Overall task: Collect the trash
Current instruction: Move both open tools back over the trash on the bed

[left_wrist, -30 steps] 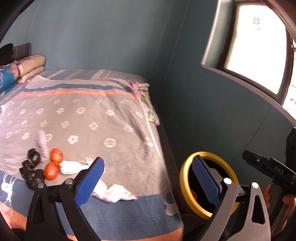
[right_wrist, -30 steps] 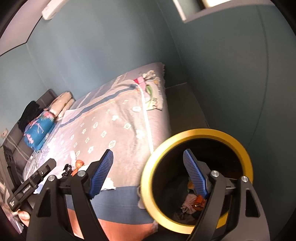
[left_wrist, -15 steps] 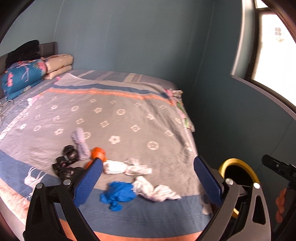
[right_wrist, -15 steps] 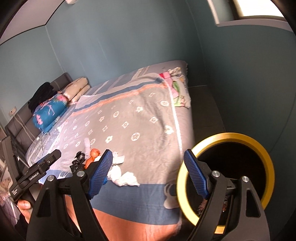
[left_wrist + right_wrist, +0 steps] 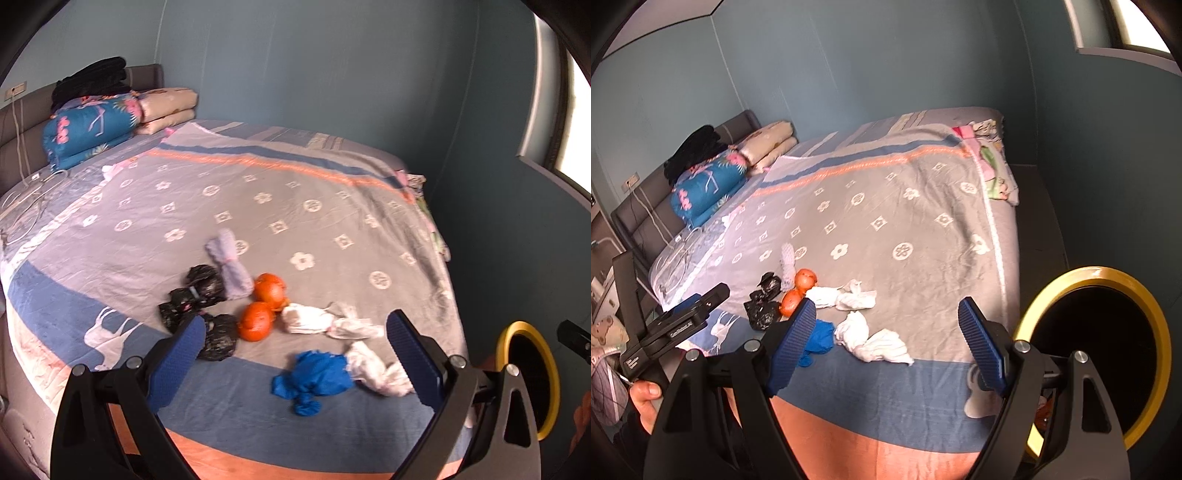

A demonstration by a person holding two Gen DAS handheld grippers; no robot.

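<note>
Trash lies near the bed's front edge: a blue crumpled glove (image 5: 312, 378) (image 5: 817, 340), white crumpled tissues (image 5: 376, 371) (image 5: 871, 341), more white tissue (image 5: 325, 319) (image 5: 842, 297), two orange peels (image 5: 262, 306) (image 5: 798, 290), black bags (image 5: 199, 306) (image 5: 762, 304) and a pale wad (image 5: 231, 267). A yellow-rimmed black bin (image 5: 528, 376) (image 5: 1104, 347) stands on the floor at the right. My left gripper (image 5: 295, 354) is open above the blue glove, holding nothing. My right gripper (image 5: 886, 343) is open over the white tissues, empty.
The bed (image 5: 295, 206) carries a grey patterned blanket. Folded bedding (image 5: 88, 129) and pillows (image 5: 166, 109) sit at the headboard. Clothes (image 5: 993, 170) lie at the far corner. A hand (image 5: 644, 398) holds the left gripper's body. Blue walls and a window (image 5: 576, 122) close the right side.
Both views have swung left from the bin toward the bed. The trash pile now sits between each gripper's fingers, and the bin has slid to the right edge.
</note>
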